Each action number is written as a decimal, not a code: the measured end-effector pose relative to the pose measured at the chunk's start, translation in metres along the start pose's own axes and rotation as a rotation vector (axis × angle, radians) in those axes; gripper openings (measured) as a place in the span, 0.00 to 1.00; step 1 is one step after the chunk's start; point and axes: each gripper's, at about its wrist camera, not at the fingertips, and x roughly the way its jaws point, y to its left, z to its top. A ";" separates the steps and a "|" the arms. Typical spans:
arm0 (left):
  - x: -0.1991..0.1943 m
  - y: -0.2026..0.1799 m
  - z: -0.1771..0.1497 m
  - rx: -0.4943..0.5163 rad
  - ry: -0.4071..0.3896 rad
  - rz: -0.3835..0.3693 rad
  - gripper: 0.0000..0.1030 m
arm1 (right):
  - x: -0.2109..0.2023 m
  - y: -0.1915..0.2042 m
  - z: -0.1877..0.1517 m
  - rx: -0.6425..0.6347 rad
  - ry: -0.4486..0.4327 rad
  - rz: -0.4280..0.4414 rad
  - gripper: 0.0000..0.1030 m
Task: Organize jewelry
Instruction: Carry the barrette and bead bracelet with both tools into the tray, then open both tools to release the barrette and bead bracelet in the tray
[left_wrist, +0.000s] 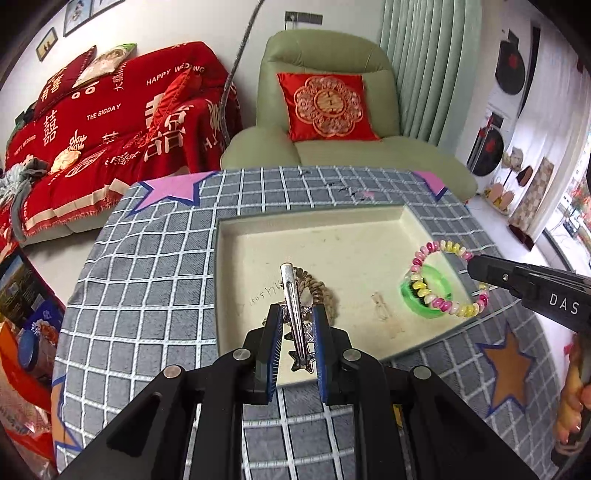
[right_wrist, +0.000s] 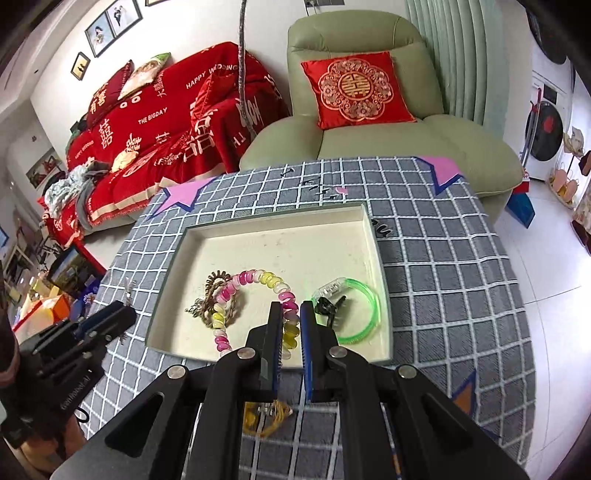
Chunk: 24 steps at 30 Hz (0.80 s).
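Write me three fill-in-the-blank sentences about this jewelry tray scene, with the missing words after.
1. The left tool is shut on a silver ____.
2. The right tool is shut on a bracelet of pink, white and ____ beads.
3. The green bangle lies inside the cream ____.

Missing words: hair clip; yellow; tray

- Far half of the tray (right_wrist: 280, 240), upper centre of the right wrist frame, lies bare; free passage there
- Near half is crowded: brown coil tie (right_wrist: 214, 291) left, green bangle (right_wrist: 364, 314) right
- Armchair (right_wrist: 369, 147) blocks beyond the table's far edge
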 end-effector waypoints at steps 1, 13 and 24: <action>0.005 -0.002 0.000 0.008 0.005 0.007 0.27 | 0.006 -0.001 0.001 0.003 0.003 0.000 0.09; 0.062 -0.014 -0.002 0.061 0.063 0.060 0.27 | 0.067 -0.020 -0.004 0.038 0.030 -0.028 0.09; 0.083 -0.023 -0.010 0.100 0.076 0.119 0.27 | 0.095 -0.021 -0.012 0.012 0.065 -0.022 0.09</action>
